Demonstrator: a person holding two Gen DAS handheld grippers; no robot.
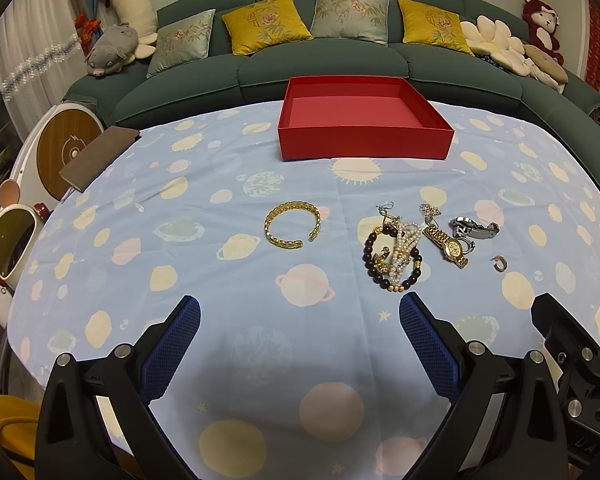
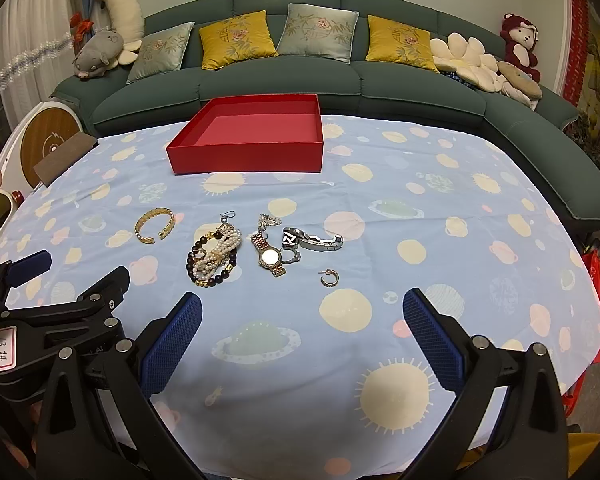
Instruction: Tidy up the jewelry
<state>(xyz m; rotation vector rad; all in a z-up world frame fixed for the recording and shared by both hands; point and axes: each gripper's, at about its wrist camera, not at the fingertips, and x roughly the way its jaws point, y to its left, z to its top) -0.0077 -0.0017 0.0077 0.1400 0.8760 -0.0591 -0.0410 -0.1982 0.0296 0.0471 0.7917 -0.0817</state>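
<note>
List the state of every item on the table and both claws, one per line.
red box: open, empty
gold cuff bracelet: lying alone on the cloth
bead and pearl bracelets: tangled in a pile
gold watch: lying flat, face up
silver watch: clasp undone
hoop earring: lying apart
left claw: open, empty
right claw: open, empty

Green sofa point(image 1: 320, 68) behind clothed table point(image 1: 220, 208)

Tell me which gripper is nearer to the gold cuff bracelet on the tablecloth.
Left. The gold cuff bracelet lies just ahead of the open left gripper, nearly centred between its fingers. The open right gripper sits farther right; from it, the bracelet lies ahead and well left.
</note>
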